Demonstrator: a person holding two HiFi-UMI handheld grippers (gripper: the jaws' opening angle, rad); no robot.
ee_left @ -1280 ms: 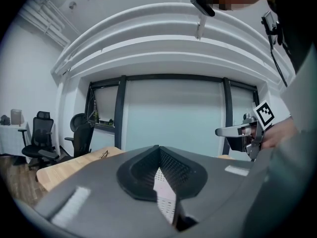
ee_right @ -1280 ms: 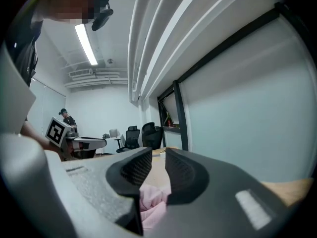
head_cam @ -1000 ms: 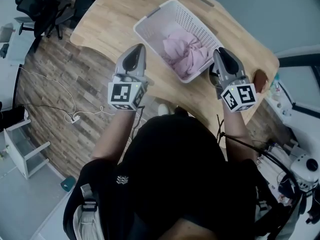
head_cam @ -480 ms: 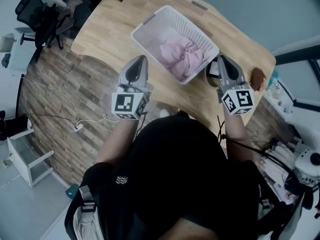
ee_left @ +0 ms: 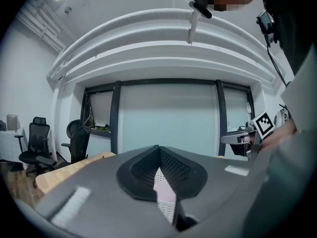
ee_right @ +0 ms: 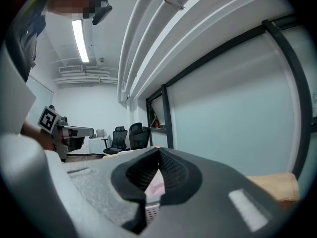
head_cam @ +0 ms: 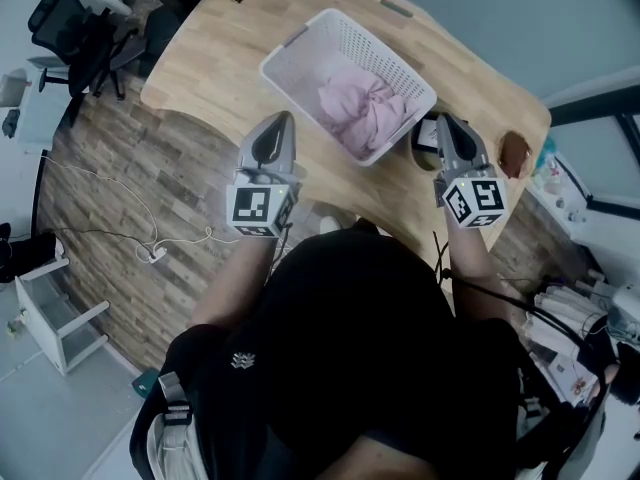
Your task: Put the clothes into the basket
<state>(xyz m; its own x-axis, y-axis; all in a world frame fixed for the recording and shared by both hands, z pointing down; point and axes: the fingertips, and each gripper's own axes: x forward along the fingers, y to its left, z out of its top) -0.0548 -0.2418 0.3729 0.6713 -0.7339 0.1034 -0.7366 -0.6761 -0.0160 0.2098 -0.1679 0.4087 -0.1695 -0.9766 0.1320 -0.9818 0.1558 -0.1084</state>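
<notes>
Contents: pink clothes (head_cam: pixel 362 106), lying inside the white basket (head_cam: pixel 345 20). My left gripper (head_cam: pixel 282 120) and right gripper (head_cam: pixel 446 124): I am holding both pinched together, empty, beside it. Loading looks finished; next, probably just backing away.

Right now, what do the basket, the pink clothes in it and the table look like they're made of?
The basket looks like rigid white plastic, matte, its walls a regular grid of small holes. The pink clothes are soft fabric, bunched into folds; which cloth can't be told. The table is light wood or wood-look laminate, smooth, with faint plank lines.
</notes>
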